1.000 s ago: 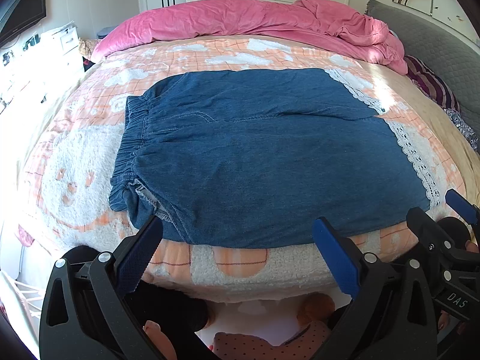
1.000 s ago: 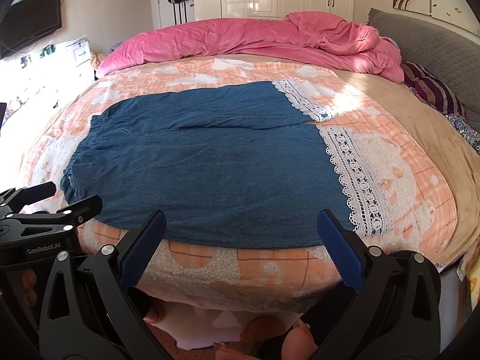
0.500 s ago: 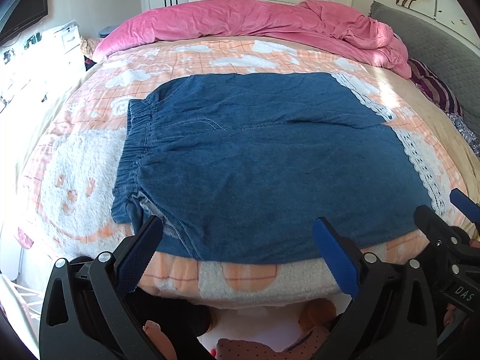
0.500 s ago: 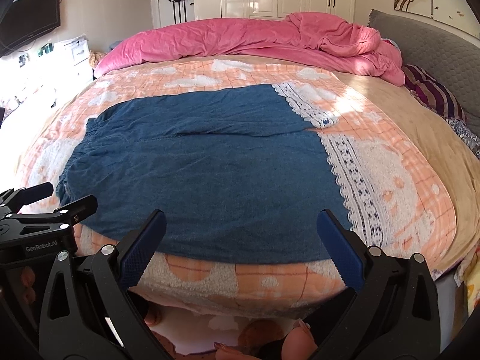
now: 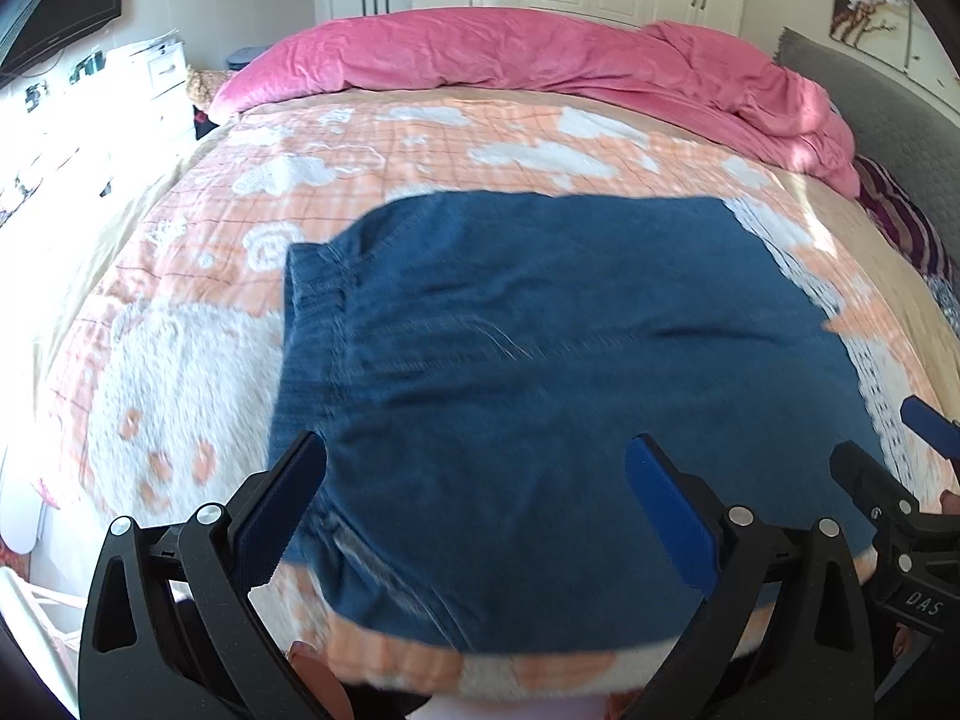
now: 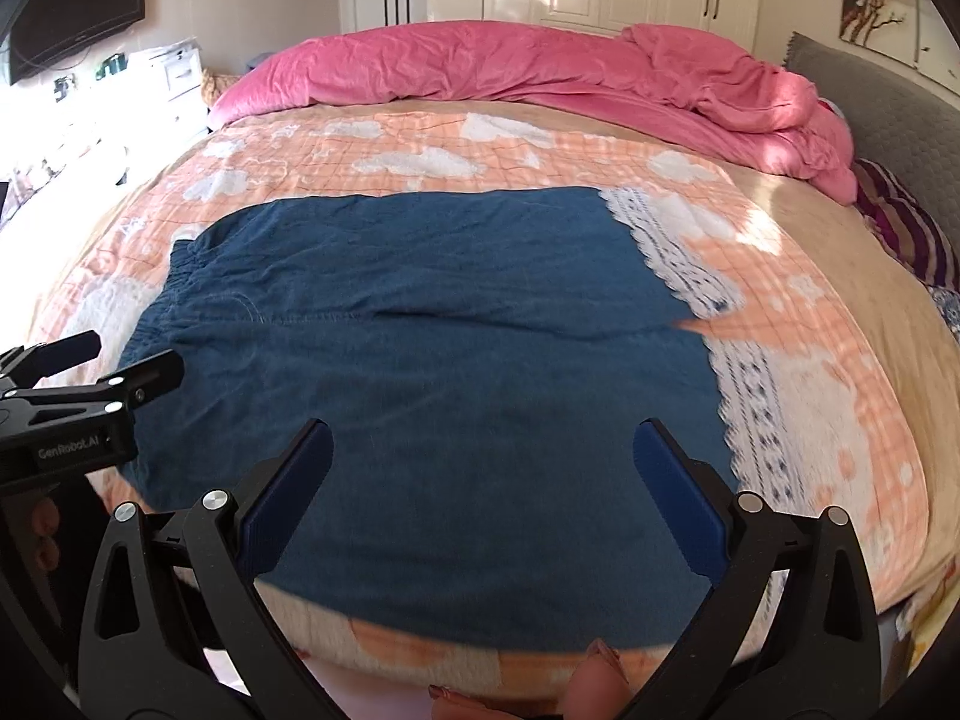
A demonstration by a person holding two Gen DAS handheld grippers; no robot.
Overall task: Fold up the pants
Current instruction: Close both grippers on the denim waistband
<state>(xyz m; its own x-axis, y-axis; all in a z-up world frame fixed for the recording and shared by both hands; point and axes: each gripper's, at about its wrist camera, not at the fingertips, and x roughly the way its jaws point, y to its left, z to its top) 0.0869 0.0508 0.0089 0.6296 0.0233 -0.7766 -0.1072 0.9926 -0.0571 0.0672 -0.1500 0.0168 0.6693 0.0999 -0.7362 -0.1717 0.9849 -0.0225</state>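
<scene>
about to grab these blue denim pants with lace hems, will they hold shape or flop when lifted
The blue denim pants with white lace hems lie limp on the fuzzy peach blanket, so they will probably drape, not hold shape. The gathered elastic waistband looks thicker and may hang heavier. The fuzzy pile probably resists sliding.

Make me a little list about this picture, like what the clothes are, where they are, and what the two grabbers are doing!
clothes: blue denim pants with white lace trim at the leg ends
where: spread flat on the orange-and-white blanket
waistband: on the left side
left gripper: jaws open, holding nothing, over the near edge
right gripper: jaws open, holding nothing, over the near edge
behind: pink duvet bunched at the far side
folded yet: no
</scene>
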